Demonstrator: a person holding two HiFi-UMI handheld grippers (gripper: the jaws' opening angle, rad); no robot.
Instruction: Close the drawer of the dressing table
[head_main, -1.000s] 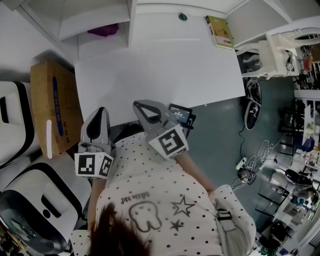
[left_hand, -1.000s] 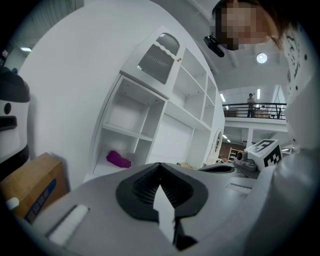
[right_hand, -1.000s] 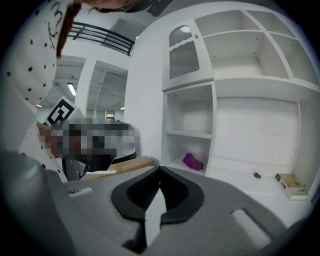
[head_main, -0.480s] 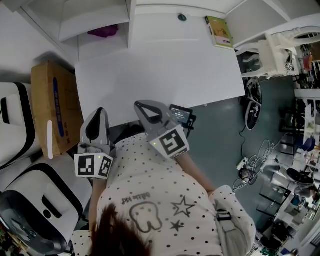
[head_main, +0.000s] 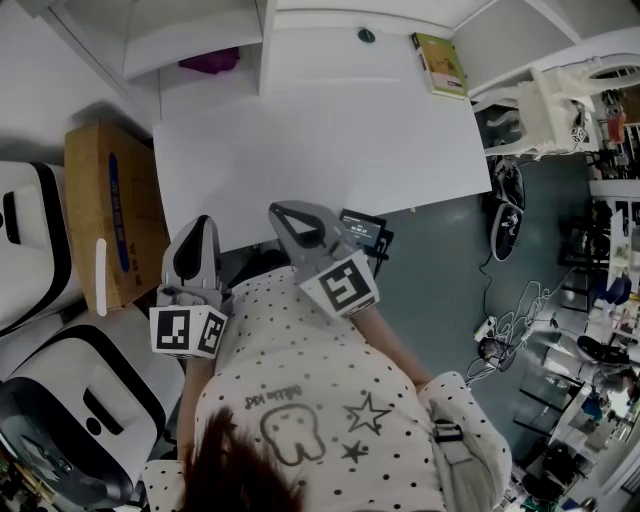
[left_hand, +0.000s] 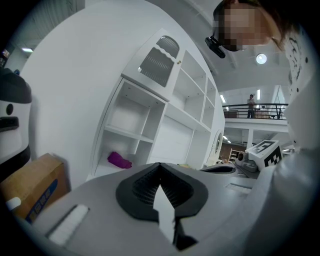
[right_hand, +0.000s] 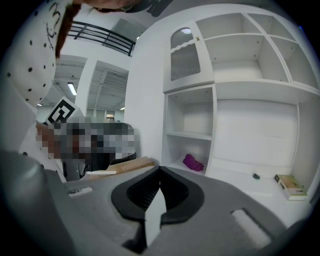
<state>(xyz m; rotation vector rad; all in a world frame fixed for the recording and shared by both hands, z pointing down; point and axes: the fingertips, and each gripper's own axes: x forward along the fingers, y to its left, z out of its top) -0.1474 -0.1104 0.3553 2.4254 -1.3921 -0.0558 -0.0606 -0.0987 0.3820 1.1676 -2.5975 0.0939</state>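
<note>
The white dressing table (head_main: 320, 140) fills the upper middle of the head view. No drawer front shows in any view; the top's front edge hides what lies under it. My left gripper (head_main: 205, 222) hangs at that front edge near the left corner, jaws together and empty. My right gripper (head_main: 276, 211) sits beside it, its tip over the front edge, also shut on nothing. The left gripper view has the left gripper's (left_hand: 160, 167) tips meeting, pointed at the shelf unit (left_hand: 145, 130). In the right gripper view the right gripper's (right_hand: 160, 170) jaws meet the same way.
A purple cloth (head_main: 208, 62) lies on a low shelf, a small book (head_main: 440, 63) and a dark knob (head_main: 366, 35) at the table's back. A cardboard box (head_main: 105, 215) and a white machine (head_main: 40, 380) stand left. Shoes (head_main: 505, 210) and cables (head_main: 510, 320) lie on the floor right.
</note>
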